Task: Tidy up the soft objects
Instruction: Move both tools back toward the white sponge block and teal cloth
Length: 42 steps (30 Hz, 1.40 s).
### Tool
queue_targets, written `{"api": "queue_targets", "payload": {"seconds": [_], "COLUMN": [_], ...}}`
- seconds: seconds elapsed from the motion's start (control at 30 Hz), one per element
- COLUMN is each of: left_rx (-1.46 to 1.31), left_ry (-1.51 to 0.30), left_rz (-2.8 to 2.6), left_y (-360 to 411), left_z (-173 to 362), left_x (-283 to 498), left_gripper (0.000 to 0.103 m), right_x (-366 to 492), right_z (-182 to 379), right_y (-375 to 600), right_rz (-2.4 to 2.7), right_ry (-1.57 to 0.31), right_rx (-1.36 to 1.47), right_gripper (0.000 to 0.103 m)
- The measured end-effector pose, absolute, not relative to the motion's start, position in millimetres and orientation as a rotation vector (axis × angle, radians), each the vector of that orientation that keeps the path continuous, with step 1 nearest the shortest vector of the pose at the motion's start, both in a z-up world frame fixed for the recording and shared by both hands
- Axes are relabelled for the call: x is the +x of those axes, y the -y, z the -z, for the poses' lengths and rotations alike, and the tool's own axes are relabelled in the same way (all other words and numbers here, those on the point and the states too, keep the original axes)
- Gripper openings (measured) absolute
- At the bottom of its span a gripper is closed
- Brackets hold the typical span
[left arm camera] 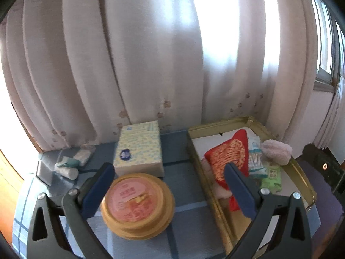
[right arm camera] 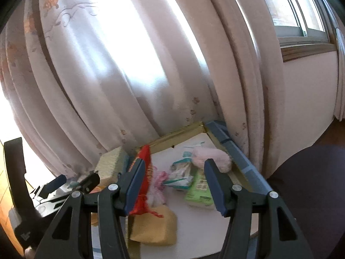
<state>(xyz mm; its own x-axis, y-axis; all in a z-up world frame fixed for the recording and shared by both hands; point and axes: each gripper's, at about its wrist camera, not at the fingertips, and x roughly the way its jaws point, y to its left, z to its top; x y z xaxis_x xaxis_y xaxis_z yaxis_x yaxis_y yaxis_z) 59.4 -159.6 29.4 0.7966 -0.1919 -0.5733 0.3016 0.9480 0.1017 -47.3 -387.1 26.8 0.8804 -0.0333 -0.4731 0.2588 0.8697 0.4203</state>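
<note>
- Writing: the round tub [left arm camera: 138,205] carries a pink lid label with print, blurred beyond reading. The tissue pack [left arm camera: 139,149] shows a dark blue oval logo on its near end; its text is too small to make out. The green packet [left arm camera: 272,176] has small printed panels, unreadable; in the right wrist view a barcode-like patch shows on it.
- Left gripper [left arm camera: 170,187]: jaws spread fully wide, nothing gripped. The tub sits below, toward the left blue pad; the red pouch lies behind the right pad.
- Right gripper [right arm camera: 175,185]: jaws parted and apart from everything; the packets lie beyond the gap between them, unpressed.
- Soft things, left wrist view: the gold tray [left arm camera: 217,127] at 3 o'clock holds the red pouch [left arm camera: 228,153] with gold patterning, a blue-and-white sachet [left arm camera: 255,157], the green packet and a pink fluffy bundle [left arm camera: 277,151] against the tray's far right rim.
- Outside the tray: tissue pack at 12 o'clock of the tub, just beside it; small white rolls [left arm camera: 69,166] at 10 o'clock, well apart.
- Right wrist view: a tan block [right arm camera: 154,228] lies at 6 o'clock in the tray, the red pouch's tassel touching its top.
- Surface: blue cloth [left arm camera: 181,168] with lighter stripe lines.
- Room: pale curtain [left arm camera: 129,54] with small floral print along its hem, backlit; window frame [right arm camera: 301,36] at 2 o'clock in the right wrist view.
</note>
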Motion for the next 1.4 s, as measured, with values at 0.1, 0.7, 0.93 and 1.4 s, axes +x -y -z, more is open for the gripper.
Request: {"api": "queue_targets", "payload": {"seconds": [0.1, 0.7, 0.93, 1.4], "left_rx": [0.192, 0.131, 0.124, 0.109], "left_ry": [-0.573, -0.534, -0.563, -0.548], "left_rz": [0.252, 0.128, 0.063, -0.039], "left_y": [146.7, 57.2, 29.7, -17.5], "left_z": [-32.6, -36.2, -21.1, -20.0], "left_x": [54.5, 54.5, 67.7, 82.9], "left_gripper": [0.102, 0.103, 0.102, 0.102], "right_x": [-46.8, -37.0, -32.2, -13.2], "right_z": [-29.7, -40.0, -43.1, -51.2], "right_y": [374.9, 291.5, 257.9, 215.6], "right_rz": [0.141, 0.035, -0.008, -0.079], "right_ry": [-0.464, -0.383, -0.362, -0.350], "right_rx": [0.495, 0.404, 0.339, 0.279], "right_gripper": [0.060, 0.060, 0.060, 0.059]}}
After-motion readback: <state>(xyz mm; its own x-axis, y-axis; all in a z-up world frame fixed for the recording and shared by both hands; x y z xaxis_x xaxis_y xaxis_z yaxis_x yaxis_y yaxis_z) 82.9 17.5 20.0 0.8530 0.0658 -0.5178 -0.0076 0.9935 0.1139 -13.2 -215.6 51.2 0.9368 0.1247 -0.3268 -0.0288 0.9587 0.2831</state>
